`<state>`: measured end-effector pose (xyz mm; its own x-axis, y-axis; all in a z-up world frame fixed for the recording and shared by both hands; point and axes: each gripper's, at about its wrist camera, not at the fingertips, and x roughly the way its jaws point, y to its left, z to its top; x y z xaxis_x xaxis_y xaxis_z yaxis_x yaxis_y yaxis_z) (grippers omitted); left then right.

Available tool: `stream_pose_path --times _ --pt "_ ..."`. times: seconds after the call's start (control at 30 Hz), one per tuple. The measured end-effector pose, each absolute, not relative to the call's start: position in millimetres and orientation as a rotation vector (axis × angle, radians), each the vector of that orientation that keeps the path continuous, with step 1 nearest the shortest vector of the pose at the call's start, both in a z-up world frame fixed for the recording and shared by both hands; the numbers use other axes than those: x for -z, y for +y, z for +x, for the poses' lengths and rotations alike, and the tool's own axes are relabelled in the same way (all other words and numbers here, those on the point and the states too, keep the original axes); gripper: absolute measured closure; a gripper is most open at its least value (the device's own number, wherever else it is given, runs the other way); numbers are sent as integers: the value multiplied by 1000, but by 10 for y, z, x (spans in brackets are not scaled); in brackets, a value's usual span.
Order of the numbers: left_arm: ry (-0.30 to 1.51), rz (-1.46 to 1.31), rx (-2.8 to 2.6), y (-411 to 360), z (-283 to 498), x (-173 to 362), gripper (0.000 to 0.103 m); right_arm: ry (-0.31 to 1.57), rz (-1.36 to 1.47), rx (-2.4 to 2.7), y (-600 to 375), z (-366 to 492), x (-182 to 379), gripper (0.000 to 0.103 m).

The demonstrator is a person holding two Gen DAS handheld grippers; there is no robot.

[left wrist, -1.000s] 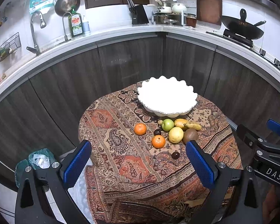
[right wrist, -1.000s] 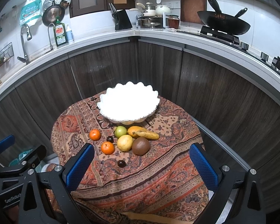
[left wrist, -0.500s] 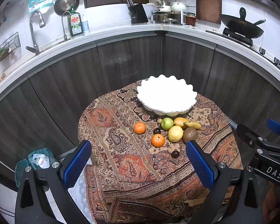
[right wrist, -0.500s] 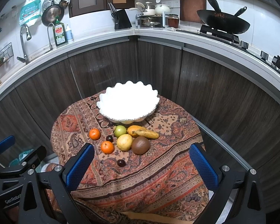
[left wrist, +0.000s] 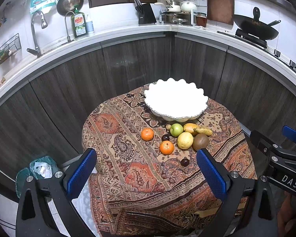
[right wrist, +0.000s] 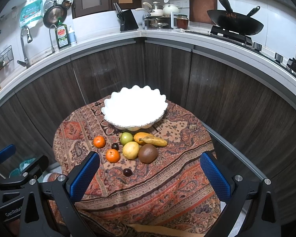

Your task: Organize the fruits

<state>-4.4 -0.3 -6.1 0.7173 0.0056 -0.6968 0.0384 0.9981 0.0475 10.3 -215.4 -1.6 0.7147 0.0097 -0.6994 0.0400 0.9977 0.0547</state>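
A white scalloped bowl (left wrist: 176, 102) (right wrist: 135, 108) stands empty at the far side of a small round table with a patterned cloth (left wrist: 128, 158) (right wrist: 167, 177). In front of it lie two oranges (left wrist: 166, 147) (left wrist: 147, 134), a green apple (left wrist: 176, 129), a yellow lemon (left wrist: 185, 140) (right wrist: 130, 150), a brown kiwi (left wrist: 200, 141) (right wrist: 148, 153), a mango (right wrist: 141, 137) with a banana (right wrist: 156, 141), and two dark plums (left wrist: 184, 162) (right wrist: 127, 172). My left gripper (left wrist: 146, 173) and right gripper (right wrist: 150, 175) are open and empty, above the table's near edge.
Dark wooden cabinets and a white counter curve behind the table. On the counter are a sink tap (left wrist: 36, 33), a dish soap bottle (left wrist: 79, 26), a knife block (left wrist: 147, 15) and a wok (right wrist: 234, 24). A green bin (left wrist: 37, 171) stands on the floor at left.
Both grippers have moved slightly; the table and fruit sit a little higher in the views. Nothing was taken hold of.
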Motion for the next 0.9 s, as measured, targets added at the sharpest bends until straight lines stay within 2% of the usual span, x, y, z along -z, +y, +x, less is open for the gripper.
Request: stream_pose_path --times 0.9 --pt "835 81 16 -107 179 347 0 828 77 35 -2213 307 341 0"
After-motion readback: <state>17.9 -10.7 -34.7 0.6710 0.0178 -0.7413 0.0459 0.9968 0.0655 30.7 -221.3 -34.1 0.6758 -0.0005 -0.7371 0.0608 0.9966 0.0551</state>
